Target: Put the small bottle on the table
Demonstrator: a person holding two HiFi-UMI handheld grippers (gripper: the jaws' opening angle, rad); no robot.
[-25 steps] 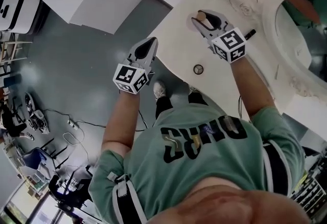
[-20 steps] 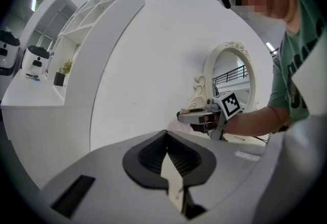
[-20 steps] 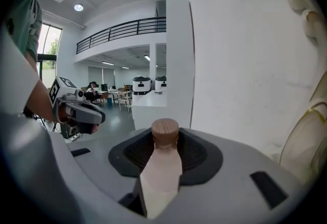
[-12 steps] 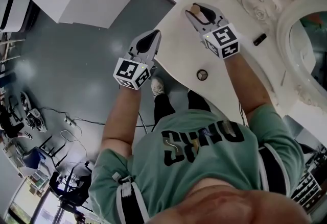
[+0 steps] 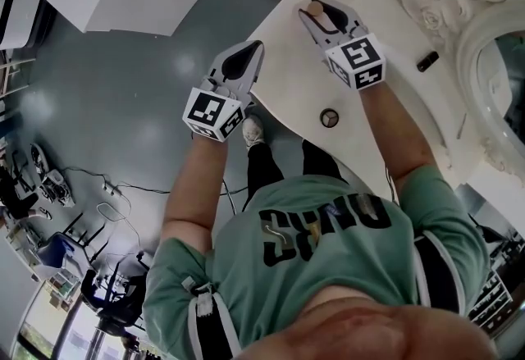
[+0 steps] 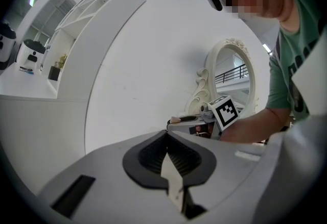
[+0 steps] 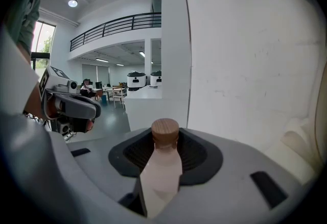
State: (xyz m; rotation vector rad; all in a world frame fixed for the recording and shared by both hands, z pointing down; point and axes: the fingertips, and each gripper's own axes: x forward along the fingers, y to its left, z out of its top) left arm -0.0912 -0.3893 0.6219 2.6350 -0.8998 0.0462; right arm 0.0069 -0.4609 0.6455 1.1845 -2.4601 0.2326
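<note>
The right claw is closed on the small bottle. In the right gripper view the pale bottle stands between the two dark pads, which press on it from both sides, and its wooden cap points out past the tips. In the head view this claw is in the upper middle of the frame, above the white bench, and the brown cap shows at its far end. The bottle is in the claw's grip over the far part of the bench; whether it touches the surface I cannot tell.

The left claw is closed with nothing in it. In the left gripper view its pads meet at the tips and only a thin pale gap shows between them. In the head view it is left of the right claw, at the edge of the bench and partly over the grey floor.

On the bench, below the right claw's marker cube in the frame, lies a small round object. A small dark object lies to the right of the cube, near the ornate white mirror frame – this fills the upper right corner. The person wears a green shirt, seen in the lower part of the frame.
</note>
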